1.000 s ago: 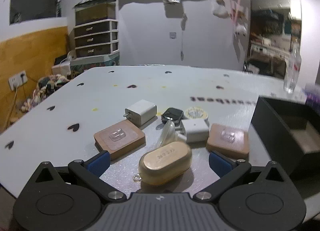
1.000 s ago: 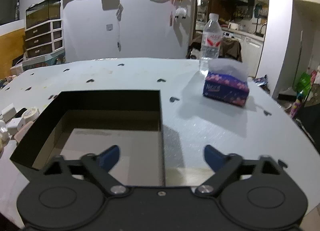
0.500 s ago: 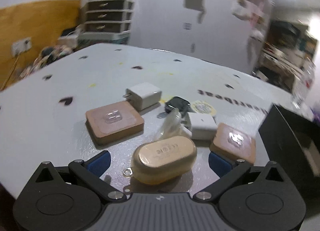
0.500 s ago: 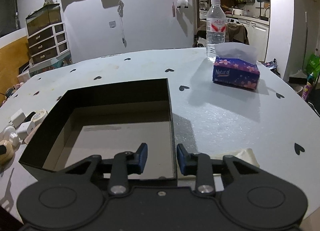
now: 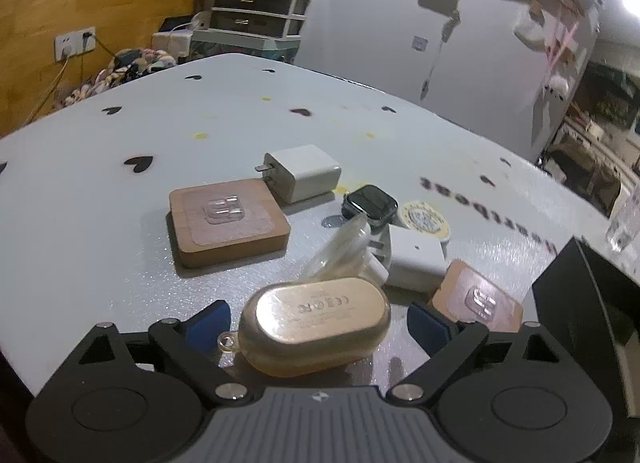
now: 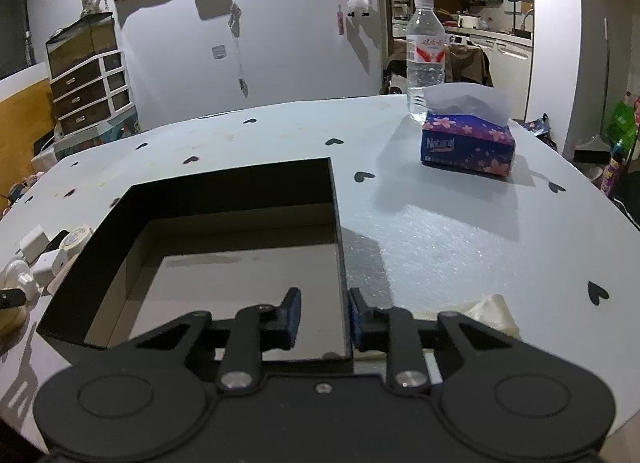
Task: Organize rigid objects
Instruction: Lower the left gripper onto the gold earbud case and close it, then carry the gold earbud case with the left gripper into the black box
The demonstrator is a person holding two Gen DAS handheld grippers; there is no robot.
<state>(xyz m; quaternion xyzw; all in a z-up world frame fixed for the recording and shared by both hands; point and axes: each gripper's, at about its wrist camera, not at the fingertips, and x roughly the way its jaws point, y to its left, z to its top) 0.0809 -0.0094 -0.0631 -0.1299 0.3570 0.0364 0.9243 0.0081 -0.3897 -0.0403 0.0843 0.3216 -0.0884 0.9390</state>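
So the left hand-held gripper [image 5: 318, 323] has its jaws around the gold earbuds case [image 5: 318, 329] at bottom centre of the left wrist view. They've just been closing in, but there's a visible gap on both sides, so the pads aren't pressing on it yet. The right hand-held gripper [image 6: 323, 317] has just narrowed down onto the right wall of the black box [image 6: 338, 247], low in the middle of its frame; one pad inside, one outside, looks like it's pinching the wall to steady it.

Stuff I'd worry about:

- That case is rounded and glossy and sits angled across the jaws. If the pads close off-centre it could squirt out or spin, probably toward the camera.
- The right-hand pad sits just beside the nearer wooden coaster [image 5: 478, 301] in the lower right. Closing could nudge it, or catch it along with the case.
- The clear plastic bit [image 5: 344, 241] and white adapter [image 5: 416, 257] are right behind the case, so pushing forward drags that pile around.
- Box wall looks thin. A tug from the right side could tip or slide the box on the surface [image 6: 440, 231], moving the drop target.

Rest of the stuff (white charger [image 5: 302, 173], smartwatch [image 5: 372, 203], the other coaster [image 5: 228, 223]) sits mid-frame, well out of it.
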